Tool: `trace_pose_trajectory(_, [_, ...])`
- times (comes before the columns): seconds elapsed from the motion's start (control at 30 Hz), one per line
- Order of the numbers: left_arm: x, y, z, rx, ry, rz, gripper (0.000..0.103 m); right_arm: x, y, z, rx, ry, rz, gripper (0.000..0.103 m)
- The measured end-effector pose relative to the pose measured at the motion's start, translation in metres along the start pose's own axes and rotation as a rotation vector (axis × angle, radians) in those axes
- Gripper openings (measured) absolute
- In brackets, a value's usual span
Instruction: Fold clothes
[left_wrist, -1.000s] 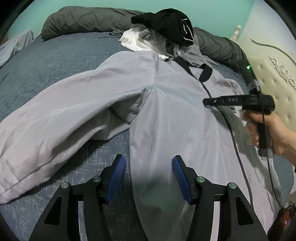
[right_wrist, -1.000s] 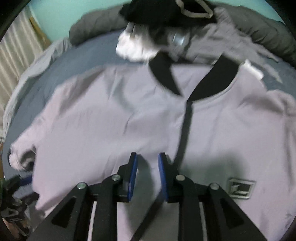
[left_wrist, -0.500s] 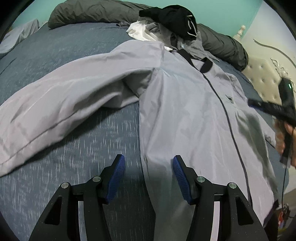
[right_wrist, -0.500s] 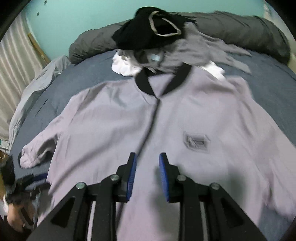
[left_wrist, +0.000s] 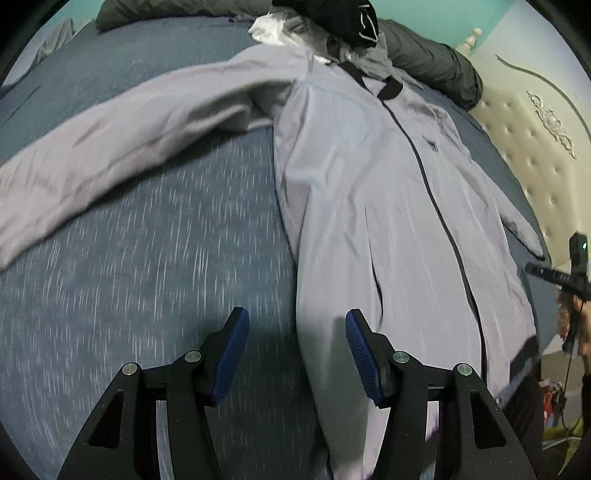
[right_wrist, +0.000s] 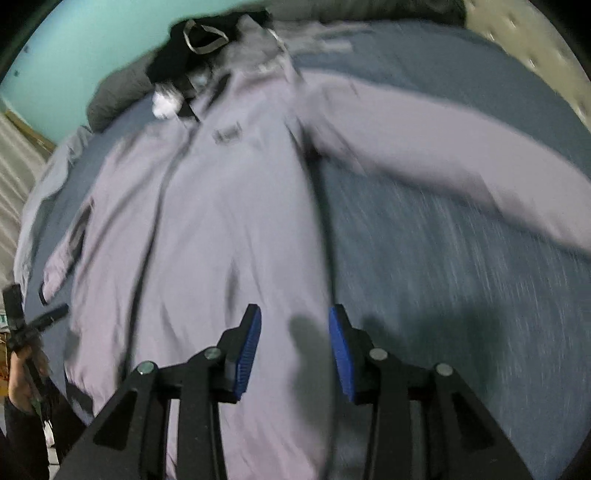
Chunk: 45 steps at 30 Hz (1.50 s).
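A pale grey jacket with a black collar and a dark front zip lies flat, front up, on the blue-grey bed. One sleeve stretches out to the left in the left wrist view. My left gripper is open and empty, low over the jacket's left side edge near the hem. In the blurred right wrist view the jacket fills the middle and its other sleeve runs right. My right gripper hovers open over the jacket's right side edge, holding nothing.
A pile of clothes, black and white, sits past the collar against a dark grey duvet. A tufted headboard bounds the bed's right side. A hand holds the other gripper at the bed's edge.
Both grippers have drawn back from the chest toward the hem and moved apart to the jacket's opposite side edges. The right gripper's fingers have spread wider. The jacket has not moved.
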<state>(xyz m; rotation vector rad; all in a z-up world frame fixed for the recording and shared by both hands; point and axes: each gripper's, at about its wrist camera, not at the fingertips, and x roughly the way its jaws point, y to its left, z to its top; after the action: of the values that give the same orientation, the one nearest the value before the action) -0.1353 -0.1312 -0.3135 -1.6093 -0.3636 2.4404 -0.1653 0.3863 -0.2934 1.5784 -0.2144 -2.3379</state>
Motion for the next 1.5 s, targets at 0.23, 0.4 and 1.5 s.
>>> trace_pose_trajectory(0.23, [-0.013, 0.002, -0.044, -0.028, 0.077, -0.037, 0.059, -0.009, -0.024, -0.066, 0.057, 0.103, -0.003, 0.044])
trace_pose_trajectory(0.4, [-0.010, -0.005, -0.066, -0.020, 0.118, -0.043, 0.059, -0.009, -0.025, -0.096, 0.073, 0.146, 0.021, 0.044])
trace_pose_trajectory(1.5, [-0.029, -0.032, -0.089, -0.002, 0.140, -0.080, 0.043, -0.026, -0.002, -0.118, 0.042, 0.096, -0.059, 0.038])
